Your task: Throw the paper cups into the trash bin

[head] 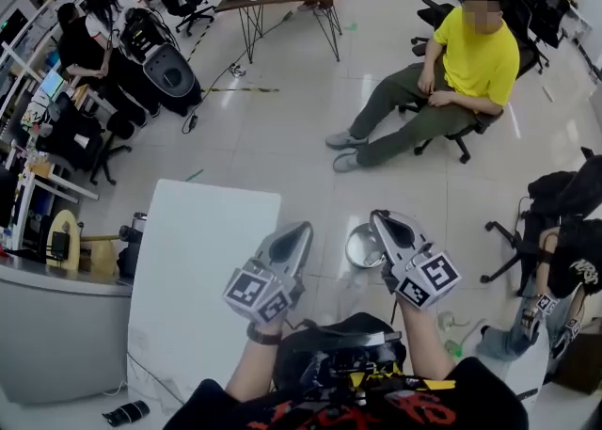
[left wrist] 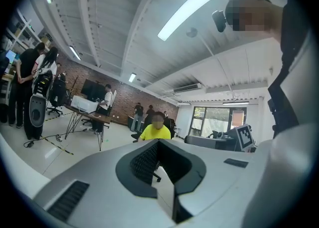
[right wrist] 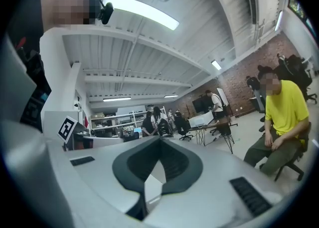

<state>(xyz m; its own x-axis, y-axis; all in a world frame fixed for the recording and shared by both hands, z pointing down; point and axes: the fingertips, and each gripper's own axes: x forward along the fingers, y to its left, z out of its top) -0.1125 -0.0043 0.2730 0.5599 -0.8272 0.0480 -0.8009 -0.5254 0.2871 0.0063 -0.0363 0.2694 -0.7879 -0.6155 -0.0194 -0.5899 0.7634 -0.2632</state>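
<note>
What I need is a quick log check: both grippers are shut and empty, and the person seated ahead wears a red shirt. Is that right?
Not quite. The seated person's shirt is yellow, not red; the head view shows it. The rest holds: the left gripper and the right gripper are both shut and empty.

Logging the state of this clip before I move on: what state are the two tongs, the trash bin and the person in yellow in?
Left tongs: shut, nothing between them, pointing level.
Right tongs: shut, nothing between them, pointing level.
Trash bin: upright, no lid, mouth open; contents cannot be made out.
Person in yellow shirt: seated, hands in lap.
</note>
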